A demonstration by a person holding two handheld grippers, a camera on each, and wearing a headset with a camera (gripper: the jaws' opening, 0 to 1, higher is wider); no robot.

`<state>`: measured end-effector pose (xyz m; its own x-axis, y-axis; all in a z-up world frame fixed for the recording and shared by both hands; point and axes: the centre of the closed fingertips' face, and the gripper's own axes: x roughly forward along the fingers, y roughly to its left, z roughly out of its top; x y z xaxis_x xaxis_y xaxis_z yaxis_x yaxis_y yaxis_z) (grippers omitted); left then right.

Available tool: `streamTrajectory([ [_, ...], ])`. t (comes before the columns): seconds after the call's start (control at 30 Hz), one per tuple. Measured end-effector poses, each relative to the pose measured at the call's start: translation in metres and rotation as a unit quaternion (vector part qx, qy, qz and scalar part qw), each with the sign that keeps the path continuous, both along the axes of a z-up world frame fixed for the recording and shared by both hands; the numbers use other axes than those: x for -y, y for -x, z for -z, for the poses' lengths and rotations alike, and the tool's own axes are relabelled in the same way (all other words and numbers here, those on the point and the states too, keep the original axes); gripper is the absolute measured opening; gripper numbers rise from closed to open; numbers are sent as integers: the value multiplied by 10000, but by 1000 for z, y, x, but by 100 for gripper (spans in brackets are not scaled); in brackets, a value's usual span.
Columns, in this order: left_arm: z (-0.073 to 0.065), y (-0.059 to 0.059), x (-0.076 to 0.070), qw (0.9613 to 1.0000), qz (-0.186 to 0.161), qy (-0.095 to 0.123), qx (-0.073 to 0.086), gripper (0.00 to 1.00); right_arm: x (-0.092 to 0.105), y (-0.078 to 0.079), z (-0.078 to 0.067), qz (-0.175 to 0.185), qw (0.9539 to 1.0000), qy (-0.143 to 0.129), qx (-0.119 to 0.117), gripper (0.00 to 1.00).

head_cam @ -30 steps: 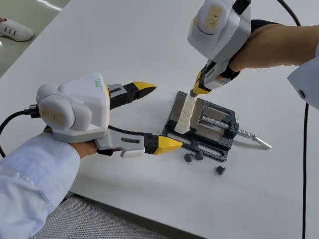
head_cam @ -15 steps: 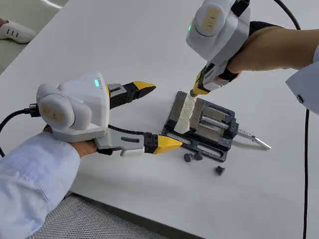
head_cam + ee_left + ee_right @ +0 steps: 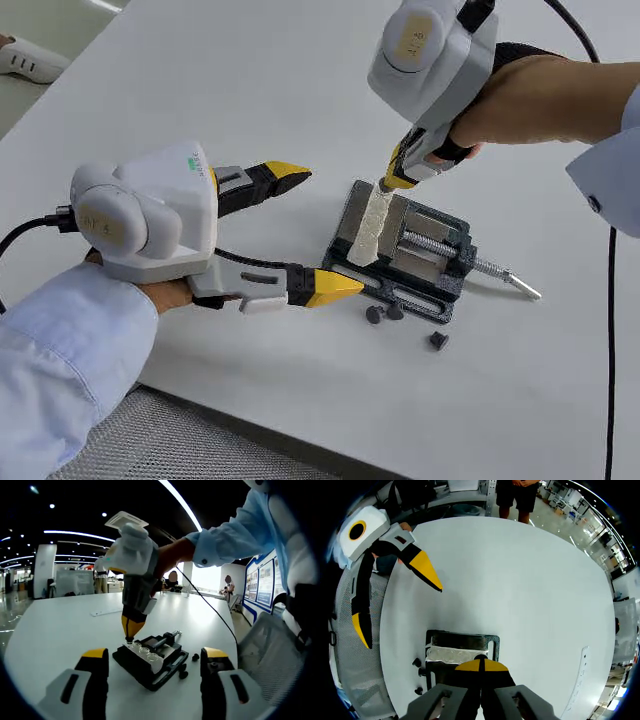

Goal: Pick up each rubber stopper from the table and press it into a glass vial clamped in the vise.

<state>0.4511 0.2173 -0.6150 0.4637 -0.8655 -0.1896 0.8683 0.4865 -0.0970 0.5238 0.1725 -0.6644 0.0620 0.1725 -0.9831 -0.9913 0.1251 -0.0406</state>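
Holding right gripper (image 3: 390, 180) over the vise (image 3: 440, 285), jaws pinched on a rubber stopper (image 3: 129, 640) above its end vial (image 3: 136, 645); poising left gripper (image 3: 332, 230) wide open beside the vise, with three loose stoppers (image 3: 374, 315) near its front.

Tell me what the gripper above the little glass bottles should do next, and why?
Probably press straight down a little. The right gripper, jaws shut on what looks like a small dark rubber stopper, sits right on the end clear glass vial in the black metal vise, so the stopper seems not yet seated.
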Motion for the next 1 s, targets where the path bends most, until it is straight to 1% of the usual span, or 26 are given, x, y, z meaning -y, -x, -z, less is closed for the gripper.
streamTrajectory([
  [0.17,-3,2,1,10000,19,-11,28,72,0,0,0,-10,10000,-33,51,0],
  [0.27,-6,5,0,10000,46,-38,36,72,-1,1,-1,-113,9999,-14,122,0],
  [0.33,-8,8,-1,9999,66,-97,55,72,-1,-1,-3,-45,9998,-156,152,0],
  [0.4,-11,10,-3,9999,67,-117,76,72,0,-1,-4,14,9990,-425,108,0],
  [0.47,-13,11,-6,9998,62,-163,101,72,1,-3,-5,131,9980,-604,114,0],
  [0.5,-14,11,-7,9998,55,-172,107,72,1,-3,-5,178,9977,-648,124,0],
  [0.57,-16,11,-10,9997,30,-191,121,72,5,-7,-7,216,9968,-681,357,0],
  [0.6,-16,11,-10,9997,24,-196,123,72,6,-5,-8,207,9967,-701,339,0],
  [0.63,-17,11,-10,9997,18,-204,133,72,8,-2,-10,274,9965,-743,282,0],
  [0.67,-18,11,-10,9997,16,-210,139,72,9,-1,-12,341,9958,-795,296,0],
  [0.7,-19,11,-10,9997,26,-214,146,72,10,0,-16,379,9945,-907,365,0],
  [0.77,-20,12,-8,9996,41,-224,159,72,12,3,-21,528,9923,-1057,374,0],
  [0.8,-20,13,-7,9996,57,-240,167,72,10,7,-25,697,9887,-1292,309,0],
  [0.83,-20,14,-6,9995,65,-243,167,72,9,8,-28,796,9862,-1421,303,0],
  [0.87,-21,14,-5,9996,70,-240,161,72,9,10,-32,935,9824,-1589,288,0],
  [0.93,-22,16,-3,9995,81,-242,163,72,11,14,-36,1052,9787,-1737,297,4],
  [0.97,-24,17,-2,9995,88,-239,169,72,13,18,-38,1139,9762,-1824,286,5],
  [1.0,-24,17,-1,9995,92,-238,171,72,15,21,-40,1182,9746,-1880,285,6],
])
